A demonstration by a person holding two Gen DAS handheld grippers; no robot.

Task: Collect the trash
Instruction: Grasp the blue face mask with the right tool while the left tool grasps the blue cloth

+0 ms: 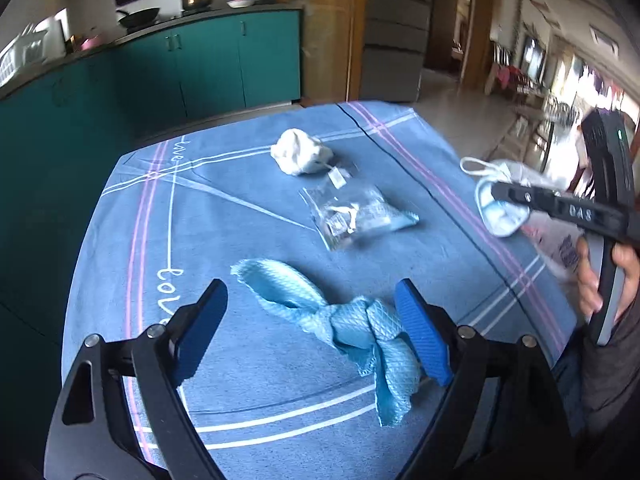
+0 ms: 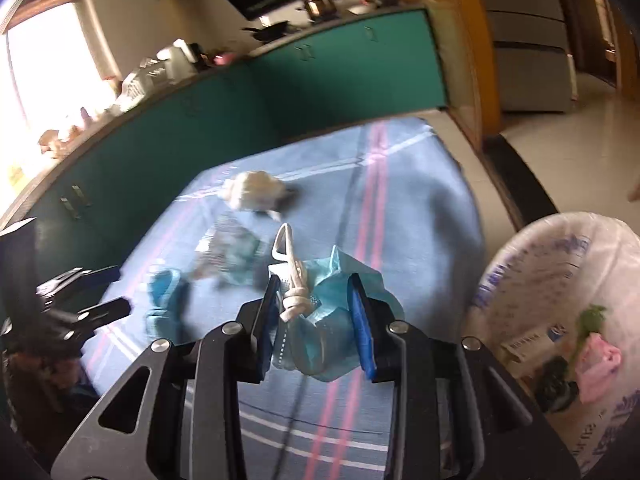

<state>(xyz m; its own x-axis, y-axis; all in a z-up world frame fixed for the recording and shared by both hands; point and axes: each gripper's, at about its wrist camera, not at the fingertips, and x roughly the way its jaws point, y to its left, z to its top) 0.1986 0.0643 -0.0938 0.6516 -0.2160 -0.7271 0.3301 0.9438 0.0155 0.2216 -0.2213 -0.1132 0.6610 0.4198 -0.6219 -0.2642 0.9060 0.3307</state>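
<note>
My right gripper is shut on a crumpled blue face mask with white ear loops, held above the table; it also shows in the left wrist view. My left gripper is open, low over a knotted light blue cloth, whose knot lies against the right finger. A white crumpled paper wad and a clear plastic bag lie farther back on the blue tablecloth. A trash bin lined with a white printed bag stands right of the table and holds several scraps.
Teal kitchen cabinets with pots on the counter run behind the table. The table's right edge drops to a tiled floor. The wad and plastic bag also show in the right wrist view.
</note>
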